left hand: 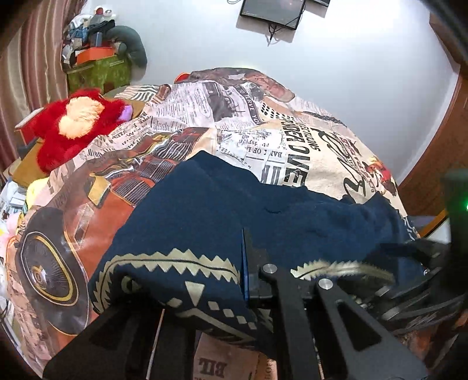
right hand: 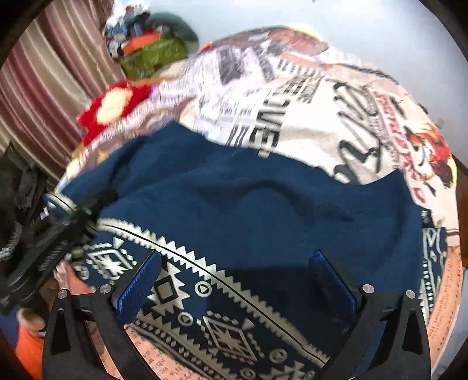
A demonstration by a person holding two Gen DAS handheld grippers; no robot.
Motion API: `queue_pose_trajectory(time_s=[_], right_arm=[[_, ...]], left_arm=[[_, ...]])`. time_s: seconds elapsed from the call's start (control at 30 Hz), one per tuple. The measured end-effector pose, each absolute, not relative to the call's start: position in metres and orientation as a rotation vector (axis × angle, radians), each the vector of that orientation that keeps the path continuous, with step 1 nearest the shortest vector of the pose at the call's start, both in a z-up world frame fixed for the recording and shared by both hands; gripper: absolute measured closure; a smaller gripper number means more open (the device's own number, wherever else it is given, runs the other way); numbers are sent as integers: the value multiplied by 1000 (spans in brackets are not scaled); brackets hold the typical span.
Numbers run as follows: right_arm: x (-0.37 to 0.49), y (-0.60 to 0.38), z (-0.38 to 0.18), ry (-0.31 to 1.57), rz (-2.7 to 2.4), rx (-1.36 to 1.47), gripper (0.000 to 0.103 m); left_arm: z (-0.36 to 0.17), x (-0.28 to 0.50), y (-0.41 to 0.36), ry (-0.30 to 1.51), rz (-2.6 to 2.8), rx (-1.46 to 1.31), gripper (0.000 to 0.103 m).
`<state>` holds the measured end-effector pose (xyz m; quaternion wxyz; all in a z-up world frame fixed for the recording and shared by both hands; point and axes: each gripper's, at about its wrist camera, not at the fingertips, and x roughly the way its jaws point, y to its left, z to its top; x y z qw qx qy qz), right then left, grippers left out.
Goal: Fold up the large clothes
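A large navy blue garment (left hand: 234, 216) with a cream zigzag and diamond border lies on the printed bedspread (left hand: 263, 122); it also fills the right wrist view (right hand: 248, 204). My left gripper (left hand: 234, 280) is shut on the garment's patterned hem, which drapes over its left finger. My right gripper (right hand: 237, 283) is open just above the patterned border, with its blue pads (right hand: 140, 286) on either side and nothing between them. The left gripper (right hand: 55, 233) shows at the left of the right wrist view, blurred.
A red plush toy (left hand: 70, 122) lies at the far left of the bed. A green box piled with clutter (left hand: 96, 64) stands by the striped curtain (left hand: 23, 67). A dark screen (left hand: 272, 11) hangs on the white wall. A wooden door frame (left hand: 438, 146) is at the right.
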<state>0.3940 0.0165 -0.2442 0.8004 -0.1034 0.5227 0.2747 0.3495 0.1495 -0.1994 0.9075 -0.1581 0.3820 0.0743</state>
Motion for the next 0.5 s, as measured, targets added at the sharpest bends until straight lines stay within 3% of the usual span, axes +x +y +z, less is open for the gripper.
queue_pose_trajectory(time_s=[0.23,0.5], right_arm=[[382,22,-268,1138,646,-331,0],[380,-23,-257,1181,640,-208,0]], left_arm=[[-193,350,128,763,150,-218,95],[-158,357,87,677,98,-50,96]])
